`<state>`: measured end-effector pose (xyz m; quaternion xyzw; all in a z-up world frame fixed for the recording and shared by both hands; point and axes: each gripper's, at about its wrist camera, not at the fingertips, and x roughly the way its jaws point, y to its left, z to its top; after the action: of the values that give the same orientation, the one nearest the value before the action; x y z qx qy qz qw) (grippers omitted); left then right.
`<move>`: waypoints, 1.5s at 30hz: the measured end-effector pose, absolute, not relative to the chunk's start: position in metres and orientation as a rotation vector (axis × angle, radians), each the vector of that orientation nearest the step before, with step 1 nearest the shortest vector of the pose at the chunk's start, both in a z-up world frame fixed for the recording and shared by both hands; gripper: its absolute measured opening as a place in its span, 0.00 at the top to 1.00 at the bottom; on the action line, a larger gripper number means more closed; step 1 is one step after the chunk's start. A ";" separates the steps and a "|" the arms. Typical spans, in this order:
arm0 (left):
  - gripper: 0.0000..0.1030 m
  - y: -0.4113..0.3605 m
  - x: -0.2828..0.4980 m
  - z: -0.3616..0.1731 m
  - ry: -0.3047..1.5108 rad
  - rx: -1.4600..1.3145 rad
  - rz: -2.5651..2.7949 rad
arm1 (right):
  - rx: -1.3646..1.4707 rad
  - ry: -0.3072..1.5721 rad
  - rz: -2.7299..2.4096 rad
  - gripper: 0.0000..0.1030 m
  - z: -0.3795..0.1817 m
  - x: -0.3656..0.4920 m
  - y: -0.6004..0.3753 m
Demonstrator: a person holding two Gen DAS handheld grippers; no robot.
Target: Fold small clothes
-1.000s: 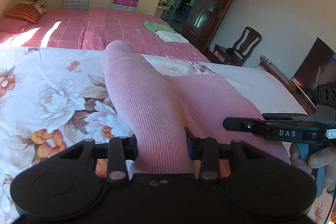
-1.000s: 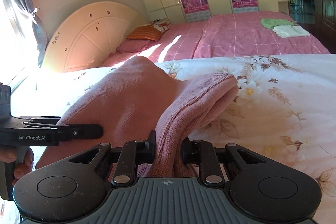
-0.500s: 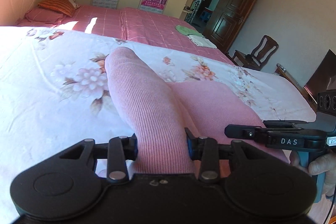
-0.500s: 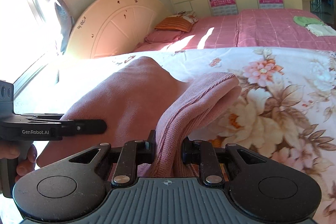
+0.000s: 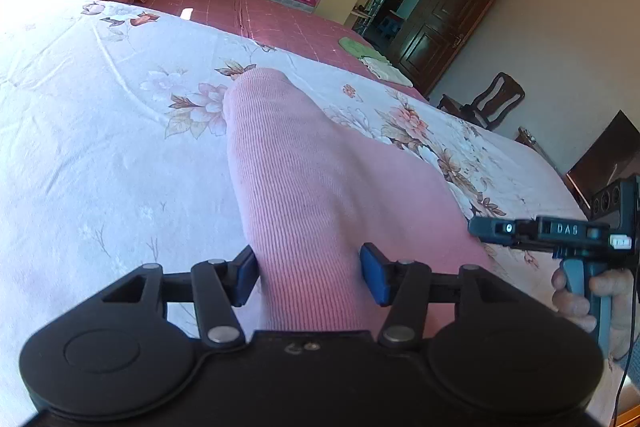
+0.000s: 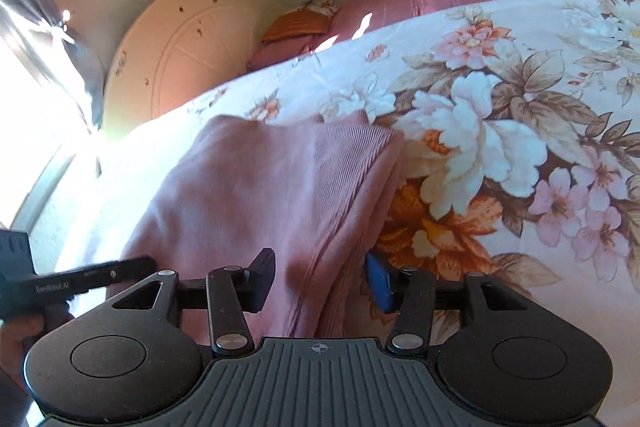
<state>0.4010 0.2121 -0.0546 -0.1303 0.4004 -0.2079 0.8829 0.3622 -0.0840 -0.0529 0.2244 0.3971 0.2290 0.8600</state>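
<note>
Pink garment [image 5: 320, 187] is lying on floral bed [image 5: 100, 147]. L gripper [image 5: 308, 275] is opening, jaws off the ribbed fold sitting btwn them. R gripper [image 6: 320, 279] is opening too, garment's folded edge btwn its pads w/ gaps showing.

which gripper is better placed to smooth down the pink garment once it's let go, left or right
Left, probably. Both grippers' jaws are opening with the pink garment between them, but the left gripper has a raised ridge of cloth straight ahead, while the right gripper faces its already flat side edge.
</note>
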 end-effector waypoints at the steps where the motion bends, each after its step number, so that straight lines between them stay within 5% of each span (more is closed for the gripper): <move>1: 0.49 0.212 0.405 -0.056 0.838 -0.261 -0.428 | 0.485 0.841 0.452 0.57 -0.053 0.371 -0.086; 4: 0.48 0.212 0.414 -0.059 0.841 -0.281 -0.424 | 0.537 0.869 0.422 0.66 -0.059 0.400 -0.085; 6: 0.48 0.216 0.416 -0.061 0.849 -0.296 -0.425 | 0.520 0.882 0.399 0.91 -0.063 0.413 -0.079; 7: 0.47 0.217 0.415 -0.064 0.852 -0.286 -0.418 | 0.508 0.867 0.400 0.93 -0.063 0.416 -0.076; 11: 0.36 0.228 0.410 -0.078 0.860 -0.310 -0.367 | 0.450 0.847 0.400 0.93 -0.066 0.431 -0.063; 16: 0.38 0.247 0.386 -0.067 0.815 -0.372 -0.365 | 0.383 0.846 0.388 0.92 -0.050 0.412 -0.061; 19: 0.39 0.255 0.366 -0.063 0.804 -0.388 -0.369 | 0.401 0.829 0.416 0.51 -0.035 0.372 -0.076; 28: 0.34 0.256 0.347 -0.082 0.820 -0.380 -0.328 | 0.464 0.964 0.557 0.51 -0.054 0.289 -0.065; 30: 0.34 0.251 0.345 -0.080 0.814 -0.346 -0.315 | 0.420 0.983 0.527 0.85 -0.060 0.284 -0.055; 31: 0.34 0.248 0.343 -0.079 0.817 -0.322 -0.312 | 0.391 0.983 0.507 0.88 -0.062 0.281 -0.051; 45: 0.35 0.208 0.289 -0.061 0.798 -0.082 -0.197 | 0.297 0.878 0.343 0.89 -0.039 0.244 -0.052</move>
<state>0.2885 0.2079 -0.0613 -0.0398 0.3878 -0.0955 0.9159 0.2444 -0.0517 -0.0390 0.1427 0.4215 0.1648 0.8802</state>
